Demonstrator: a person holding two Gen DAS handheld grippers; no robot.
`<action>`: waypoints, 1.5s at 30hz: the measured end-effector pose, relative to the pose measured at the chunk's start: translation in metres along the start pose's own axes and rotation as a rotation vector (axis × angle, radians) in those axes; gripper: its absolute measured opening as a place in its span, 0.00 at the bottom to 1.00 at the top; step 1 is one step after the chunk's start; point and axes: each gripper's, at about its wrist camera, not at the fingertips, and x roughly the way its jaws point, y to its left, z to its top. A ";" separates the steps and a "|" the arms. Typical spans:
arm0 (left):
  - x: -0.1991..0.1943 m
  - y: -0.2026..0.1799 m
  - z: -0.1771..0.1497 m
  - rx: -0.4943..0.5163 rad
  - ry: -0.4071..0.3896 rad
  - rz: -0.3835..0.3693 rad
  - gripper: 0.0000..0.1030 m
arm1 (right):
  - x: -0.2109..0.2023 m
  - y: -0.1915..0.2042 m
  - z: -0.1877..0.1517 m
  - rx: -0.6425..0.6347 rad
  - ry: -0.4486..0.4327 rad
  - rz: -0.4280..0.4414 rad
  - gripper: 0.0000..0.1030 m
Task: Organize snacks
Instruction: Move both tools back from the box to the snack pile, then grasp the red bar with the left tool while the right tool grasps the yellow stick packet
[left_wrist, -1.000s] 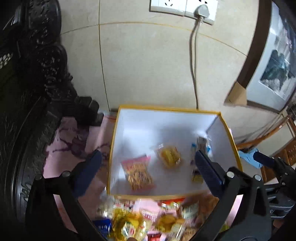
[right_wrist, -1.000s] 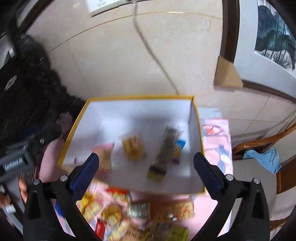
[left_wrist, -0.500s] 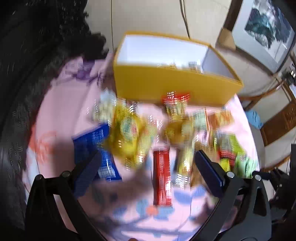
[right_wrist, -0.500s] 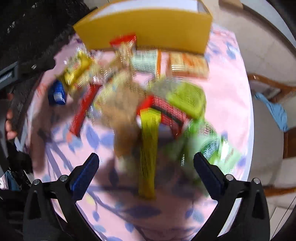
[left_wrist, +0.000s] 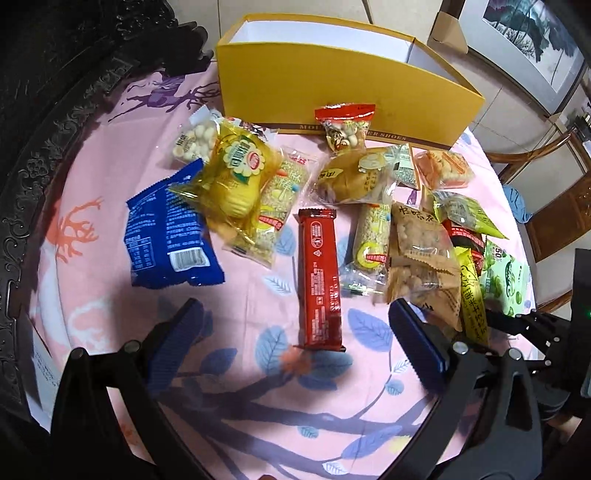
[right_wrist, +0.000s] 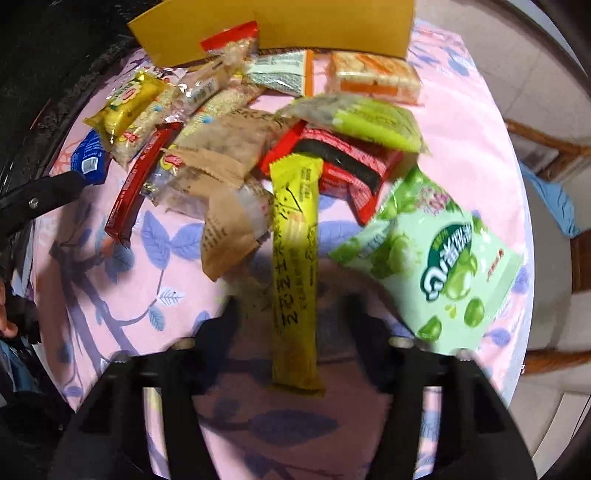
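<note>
A yellow shoe box (left_wrist: 332, 81) with a white inside stands at the far side of the pink cloth. Several snack packets lie in front of it. My left gripper (left_wrist: 295, 332) is open just above the cloth, and the near end of a red bar (left_wrist: 319, 280) lies between its blue fingers (left_wrist: 181, 332). My right gripper (right_wrist: 293, 317) is low over a long yellow bar (right_wrist: 295, 258). Its jaws are closing, blurred, with the bar between them and a gap left on each side.
A blue packet (left_wrist: 170, 232) and a yellow pouch (left_wrist: 236, 177) lie left of the red bar. A green pea bag (right_wrist: 436, 266) sits right of the yellow bar, brown paper packets (right_wrist: 229, 155) to its left. Dark carved furniture (left_wrist: 55, 92) borders the left; a wooden chair (right_wrist: 554, 155) stands to the right.
Both grippers came down from over the box's inside to the snack pile in front of it. The right jaws have narrowed around the yellow bar. The left jaws stay wide.
</note>
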 end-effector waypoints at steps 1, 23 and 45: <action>0.003 -0.003 0.000 0.003 -0.002 -0.001 0.98 | 0.000 0.002 0.001 -0.012 -0.007 -0.015 0.40; 0.056 -0.010 -0.004 0.040 0.066 0.084 0.62 | -0.001 -0.010 -0.002 0.021 -0.020 0.015 0.22; -0.015 -0.026 -0.010 0.048 -0.067 -0.070 0.23 | -0.047 -0.008 0.003 0.057 -0.145 0.050 0.20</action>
